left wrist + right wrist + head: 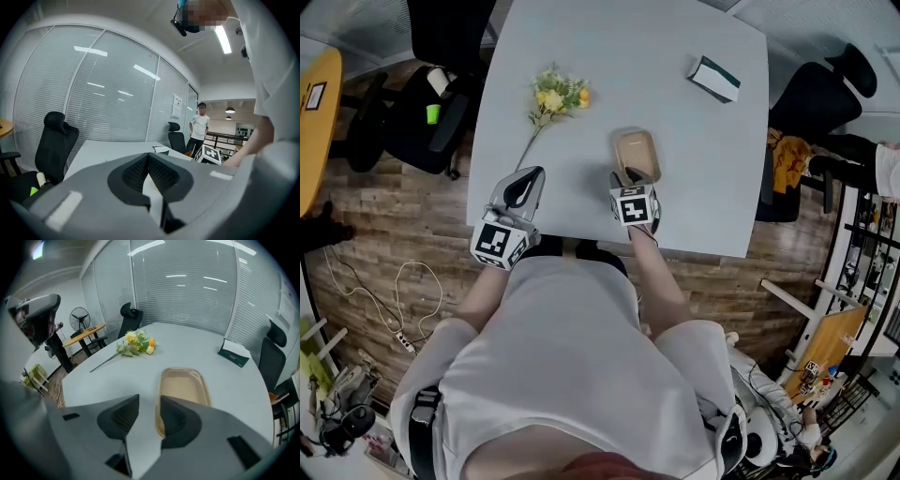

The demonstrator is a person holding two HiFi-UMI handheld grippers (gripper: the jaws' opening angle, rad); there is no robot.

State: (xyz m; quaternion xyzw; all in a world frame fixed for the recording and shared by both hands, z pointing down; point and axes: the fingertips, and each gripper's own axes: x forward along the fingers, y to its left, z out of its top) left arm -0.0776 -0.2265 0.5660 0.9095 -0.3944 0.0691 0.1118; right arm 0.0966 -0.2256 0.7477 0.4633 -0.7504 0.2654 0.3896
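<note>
One oblong, glossy tan tray (185,390)

The desk (694,187) is pale grey. The flowers (555,96) are yellow and orange, with green leaves and a thin dark stem. The tray (637,150) is light brown, like sand. The small box (713,78) is white with a dark green side. The left claw (529,174) and the right claw (630,175) are grey with black bumpy pads (124,416). Each has a cube (499,242) covered in black and white squares. The floor (384,216) is brown wood in planks, the office chairs (441,112) are black, and the person's shirt (572,347) is white
</note>
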